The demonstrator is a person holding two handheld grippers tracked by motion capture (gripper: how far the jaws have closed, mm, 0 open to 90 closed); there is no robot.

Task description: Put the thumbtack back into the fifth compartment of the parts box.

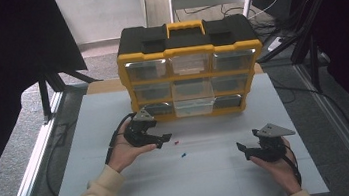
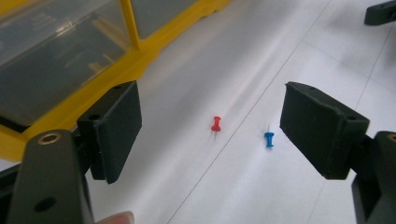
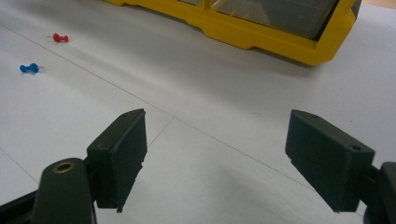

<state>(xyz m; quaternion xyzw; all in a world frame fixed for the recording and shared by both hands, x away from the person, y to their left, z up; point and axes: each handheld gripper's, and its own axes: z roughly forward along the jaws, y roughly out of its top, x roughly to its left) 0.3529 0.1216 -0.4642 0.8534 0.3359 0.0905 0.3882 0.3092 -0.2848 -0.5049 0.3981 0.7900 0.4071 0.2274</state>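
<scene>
A red pushpin (image 1: 176, 141) (image 2: 215, 123) (image 3: 60, 38) and a blue pushpin (image 1: 183, 155) (image 2: 269, 139) (image 3: 29, 68) lie on the white table top (image 1: 213, 184), close together. My left gripper (image 1: 165, 140) (image 2: 210, 105) is held low just left of the pins, open, with its jaws wide. The red pin lies ahead between them, the blue one nearer the right jaw, and neither is touched. My right gripper (image 1: 248, 140) (image 3: 215, 140) rests open at the right with bare table between its jaws. Its jaw tip (image 2: 380, 11) shows far off in the left gripper view.
A yellow and black drawer organizer (image 1: 187, 51) (image 2: 70, 56) (image 3: 261, 28) stands at the back of the table, with clear drawers. Its bottom middle drawer (image 1: 193, 106) sticks out a little. Metal frame rails (image 1: 30, 166) run along the table's sides.
</scene>
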